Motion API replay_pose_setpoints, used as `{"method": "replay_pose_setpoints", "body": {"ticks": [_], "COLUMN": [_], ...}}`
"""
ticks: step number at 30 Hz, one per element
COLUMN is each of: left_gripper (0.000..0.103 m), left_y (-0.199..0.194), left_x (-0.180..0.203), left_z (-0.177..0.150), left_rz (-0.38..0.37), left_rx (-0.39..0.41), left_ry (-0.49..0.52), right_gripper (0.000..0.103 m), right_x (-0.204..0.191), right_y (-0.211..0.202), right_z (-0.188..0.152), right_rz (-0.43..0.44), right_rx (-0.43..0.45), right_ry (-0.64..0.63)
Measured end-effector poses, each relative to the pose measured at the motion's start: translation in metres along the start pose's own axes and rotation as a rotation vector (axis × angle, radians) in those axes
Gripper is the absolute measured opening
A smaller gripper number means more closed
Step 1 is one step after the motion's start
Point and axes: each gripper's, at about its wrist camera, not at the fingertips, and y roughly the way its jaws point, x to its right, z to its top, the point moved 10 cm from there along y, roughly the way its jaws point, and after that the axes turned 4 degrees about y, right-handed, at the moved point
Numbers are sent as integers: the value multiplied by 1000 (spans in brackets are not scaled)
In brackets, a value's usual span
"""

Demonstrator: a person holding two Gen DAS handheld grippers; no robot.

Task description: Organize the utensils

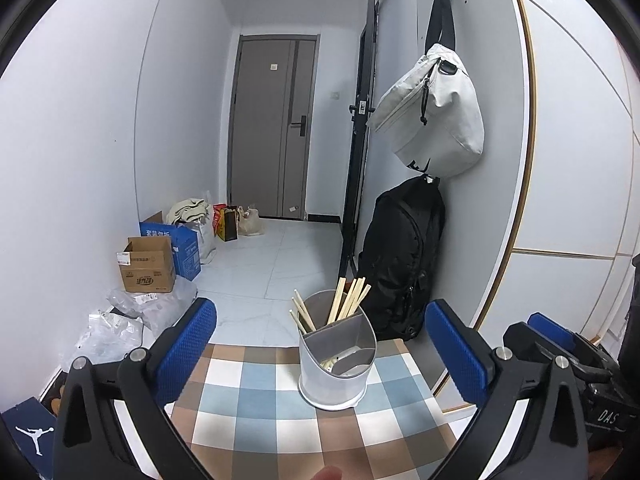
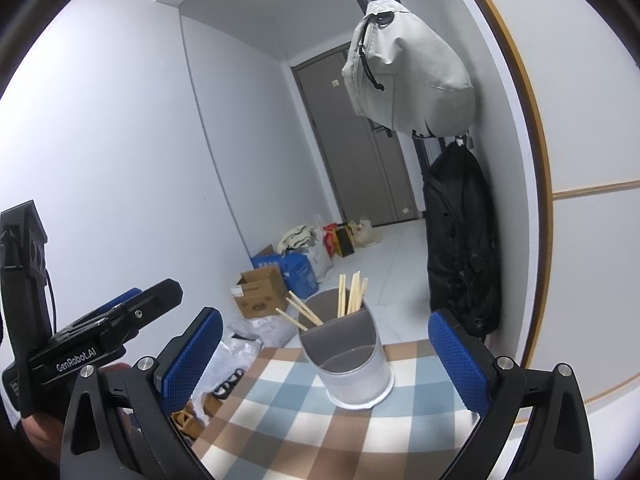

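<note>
Two tongs, left tongs point(image 1: 320, 344) and right tongs point(image 2: 324, 352), gape empty over the checked table point(image 1: 280, 412); utensil holder point(image 1: 338, 360) stands near its far edge, tiled floor point(image 1: 276, 256) beyond.

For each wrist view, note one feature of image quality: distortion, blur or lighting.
Left wrist view: fisheye bends the wall trim into an arc, and a blurred fingertip intrudes at the bottom edge. Right wrist view: the door leans, and soft shadow crosses the checked tablecloth.
</note>
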Motion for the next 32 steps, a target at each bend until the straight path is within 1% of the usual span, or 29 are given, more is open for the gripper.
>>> {"method": "replay_pose_setpoints", "body": {"ticks": [2,4,6,9,22,29,32], "left_gripper": [102,102,102,102,102,102,102], "left_y": [-2,-7,-9,-8,-1,1,4], "left_x": [-1,-2,0,1,-1,-2,-5], "left_z": [-2,-2,-2,-6,-17,-18,-21], "left_rz": [19,35,32,22,28,30,29], "left_rx": [7,30,38,28,-6,-7,-11], "left_ry": [2,7,13,10,-1,-3,-8], "right_gripper": [103,103,103,103,103,103,103], "right_x": [0,-1,-1,0,2,3,7], "right_y": [-1,-2,-3,-4,-6,-4,3], "right_z": [-3,-5,-6,-7,-7,-9,-13], "right_rz": [-4,-3,-5,-6,-7,-4,-7], "right_rx": [-2,-4,-1,1,8,3,-14], "right_ry": [-1,-5,-9,-7,11,9,13]}}
